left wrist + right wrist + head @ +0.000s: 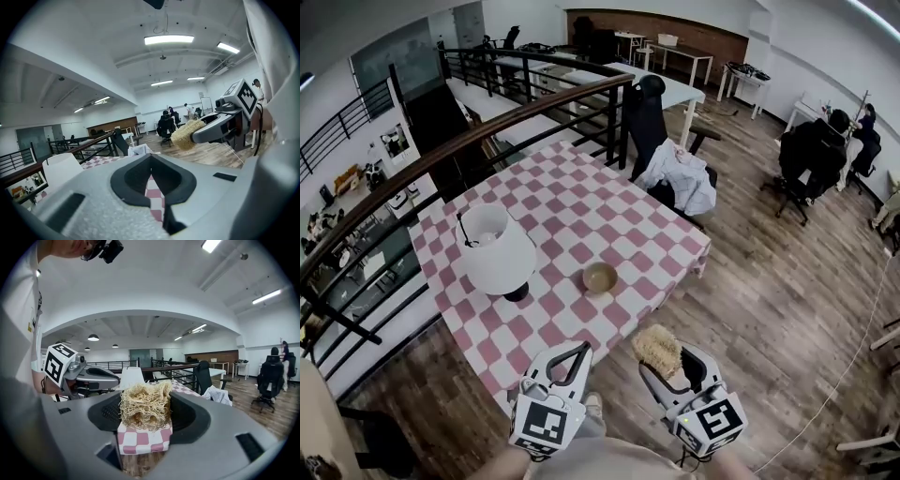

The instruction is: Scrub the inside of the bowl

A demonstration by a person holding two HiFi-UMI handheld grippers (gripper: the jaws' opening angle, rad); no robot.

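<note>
A small tan bowl [600, 277] stands empty on the pink-and-white checked table [581, 211], near its front edge. Both grippers hover off the table's near edge, short of the bowl. My right gripper [664, 364] is shut on a straw-coloured fibre scrubber [657, 349], which fills the jaws in the right gripper view [145, 406]. My left gripper [579, 348] is to its left, jaw tips touching with nothing between them [151, 157]. The bowl is hidden in both gripper views.
A white table lamp [497, 251] stands left of the bowl. Behind the table runs a black railing with a wooden handrail [487, 131]. An office chair draped with white cloth [680, 176] sits at the table's far right corner. The floor is wood.
</note>
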